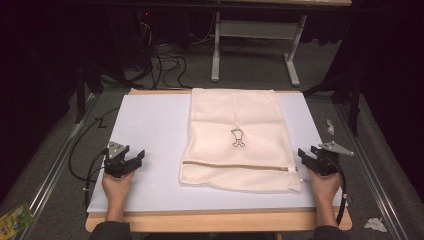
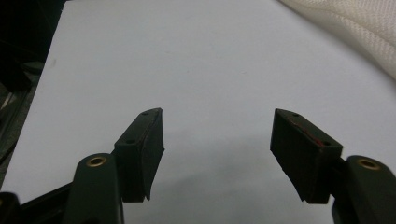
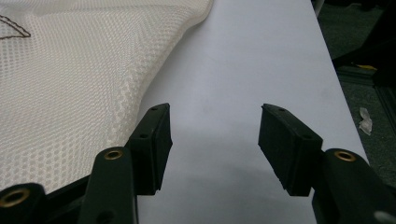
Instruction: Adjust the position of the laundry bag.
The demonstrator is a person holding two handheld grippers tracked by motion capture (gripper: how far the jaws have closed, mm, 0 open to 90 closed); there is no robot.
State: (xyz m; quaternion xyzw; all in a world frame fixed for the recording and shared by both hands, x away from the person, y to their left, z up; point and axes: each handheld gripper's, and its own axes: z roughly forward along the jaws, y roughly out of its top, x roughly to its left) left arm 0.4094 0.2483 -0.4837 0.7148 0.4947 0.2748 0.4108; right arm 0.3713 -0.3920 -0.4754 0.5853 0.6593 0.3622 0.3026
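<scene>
A cream mesh laundry bag (image 1: pixel 235 137) lies flat in the middle of the white mat (image 1: pixel 150 125), its zipper (image 1: pixel 235 165) running across near the front edge and a small black drawing on top. My left gripper (image 1: pixel 131 159) rests on the mat well left of the bag, open and empty (image 2: pixel 217 140); a corner of the bag (image 2: pixel 355 28) shows at the upper right of its view. My right gripper (image 1: pixel 309 155) sits just off the bag's front right corner, open with bare mat between its jaws (image 3: pixel 215 137). The bag's mesh (image 3: pixel 79 88) lies beside its left jaw.
The mat covers a wooden table (image 1: pixel 215 220). Grey floor with cables (image 1: pixel 165 62) and a white frame's legs (image 1: pixel 255 45) lies beyond. Scraps of white paper (image 1: pixel 375 224) and a green packet (image 1: pixel 14 218) lie on the floor by the table's sides.
</scene>
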